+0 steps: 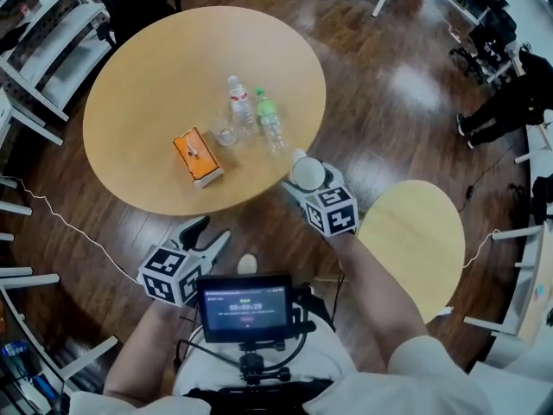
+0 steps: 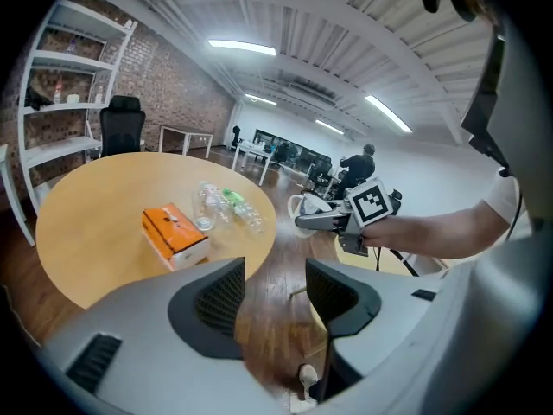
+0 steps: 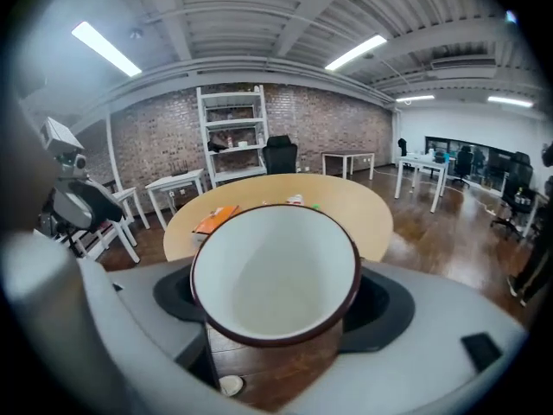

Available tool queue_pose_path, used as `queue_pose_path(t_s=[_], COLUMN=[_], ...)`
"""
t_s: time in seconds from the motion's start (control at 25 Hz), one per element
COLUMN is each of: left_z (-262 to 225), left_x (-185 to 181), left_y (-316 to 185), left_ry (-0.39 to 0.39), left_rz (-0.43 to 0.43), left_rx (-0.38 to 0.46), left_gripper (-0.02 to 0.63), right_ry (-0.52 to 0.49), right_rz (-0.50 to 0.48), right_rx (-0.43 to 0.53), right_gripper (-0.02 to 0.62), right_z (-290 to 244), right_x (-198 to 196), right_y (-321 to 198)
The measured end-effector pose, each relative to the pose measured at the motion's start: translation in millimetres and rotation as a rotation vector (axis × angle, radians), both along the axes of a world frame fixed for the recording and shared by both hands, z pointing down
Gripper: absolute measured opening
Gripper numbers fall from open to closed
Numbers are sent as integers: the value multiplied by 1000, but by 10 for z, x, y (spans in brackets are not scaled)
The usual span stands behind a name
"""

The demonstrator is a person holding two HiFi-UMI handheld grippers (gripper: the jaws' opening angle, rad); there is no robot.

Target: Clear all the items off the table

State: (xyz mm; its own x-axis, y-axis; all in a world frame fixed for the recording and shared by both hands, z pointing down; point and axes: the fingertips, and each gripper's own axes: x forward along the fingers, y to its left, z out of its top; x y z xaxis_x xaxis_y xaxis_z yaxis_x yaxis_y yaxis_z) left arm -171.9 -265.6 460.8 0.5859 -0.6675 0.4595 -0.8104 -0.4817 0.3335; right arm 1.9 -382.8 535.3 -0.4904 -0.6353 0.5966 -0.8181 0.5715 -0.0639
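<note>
**White cup in the right gripper, off the table's edge**

The white cup (image 3: 275, 275) with a dark rim sits between the jaws of the right gripper (image 1: 304, 180), which pinch it from both sides. Its open mouth faces the right gripper's camera. In the head view the cup hangs over the wood floor (image 1: 380, 102), just beyond the near edge of the round table (image 1: 138, 76).

The left gripper (image 1: 212, 232) is spread and holds nothing. It is low over the floor, well apart from the cup.

On the table are an orange box (image 1: 197, 156), a small clear glass (image 1: 226, 135) and two plastic bottles lying close together, one with a white label (image 1: 240, 102), one with a green label (image 1: 269, 119).

In the right gripper view the cup covers the jaw pads and most of the table, so only an edge of the box shows. The left gripper view shows the cup from the side, small. Only the head view shows the smaller round table (image 1: 406, 240) on the right.
</note>
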Motion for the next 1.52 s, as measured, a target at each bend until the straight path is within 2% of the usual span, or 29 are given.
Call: queue_pose_path(t_s=[0.16,0.28,0.52,0.72,0.84,1.0,1.2,1.52], left_z=[129,217,404,499,537,522,544,505], left_x=[-515,-797,-1095,-1215,-1195,-1100,-833,-100], left_y=[23,62,164,172,123,40,-51,48], left_ry=[-5,-5,6,6,11,23,53,64], left_rz=[-58,-97,-144,-147,-133,-92,-34,111], left_rx=[-33,-56,-101,-124,-125,-117,-109,-79], left_gripper=[226,225,225,225,225,225,225,225], right_ry=[18,34,72,51,62,65,92,36], right_rz=[-50,-66,-62,-42,-36,-44,-72,88], right_rx=[-38,-77,-102,-79,-78,-53,3,62], right_gripper=[422,422,423,425,431,520,520,520], right_z=[358,640,1058,1048,1098,963,635,-24], right_x=[-761,-1119,-1403,-1488,-1437,-1360,-1042,-93], right_y=[-266,-435,-681,-740,-743,-687,-380,530])
